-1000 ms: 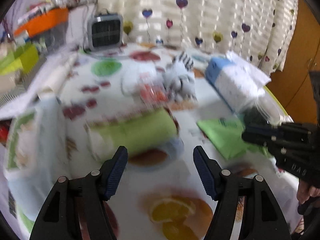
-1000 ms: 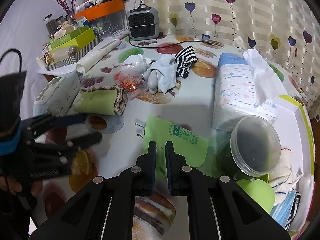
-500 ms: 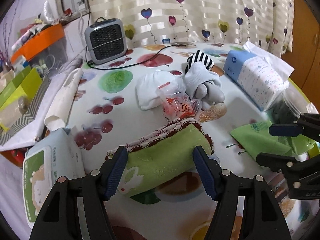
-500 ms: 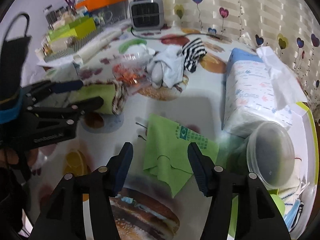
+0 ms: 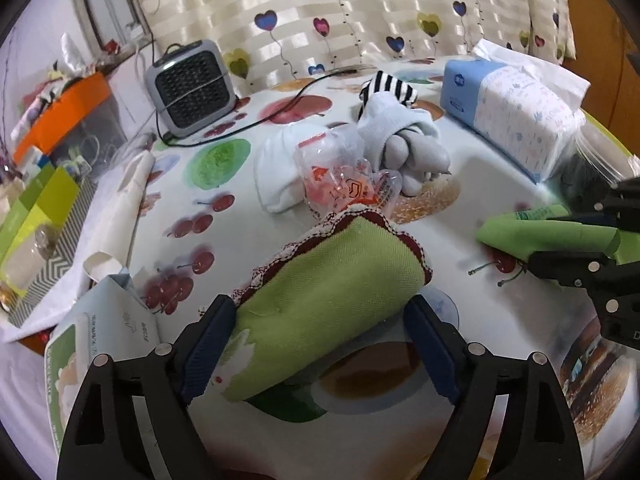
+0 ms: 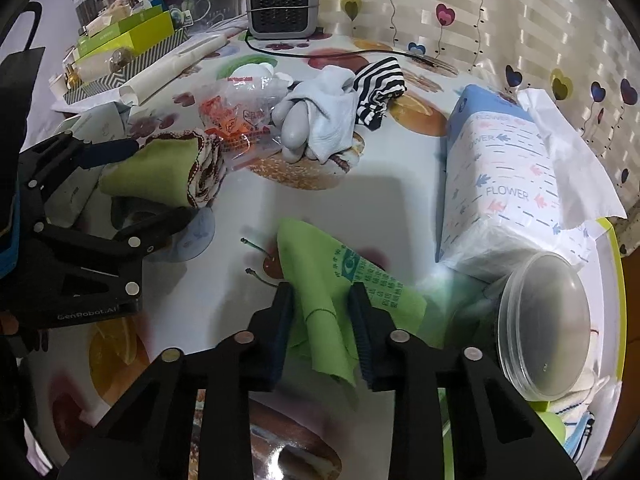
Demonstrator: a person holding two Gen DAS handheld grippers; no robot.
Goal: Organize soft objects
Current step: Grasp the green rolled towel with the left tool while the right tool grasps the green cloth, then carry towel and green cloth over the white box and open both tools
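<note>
The left gripper (image 5: 320,344) stands with its jaws spread wide around the rolled green towel (image 5: 332,292), one pad at each flank of the roll and apparently just touching it without squeezing; the roll, trimmed in dark red lace, lies in front of the crumpled plastic wrapper (image 5: 344,176) and the pile of socks (image 5: 404,140). The right gripper (image 6: 322,336) is half-closed over the thin green cloth (image 6: 340,292), which lies just left of the tissue pack (image 6: 516,184); the fabric is humped into a ridge between the pads, though whether it is firmly pinched is hard to say. To do this well, the left jaws should probably close evenly across the middle of the roll (a grip near one end could let it unwind or sag). The right should finish closing on the ridge, not on a single loose layer, then lift slowly so the cloth does not slip out.
</note>
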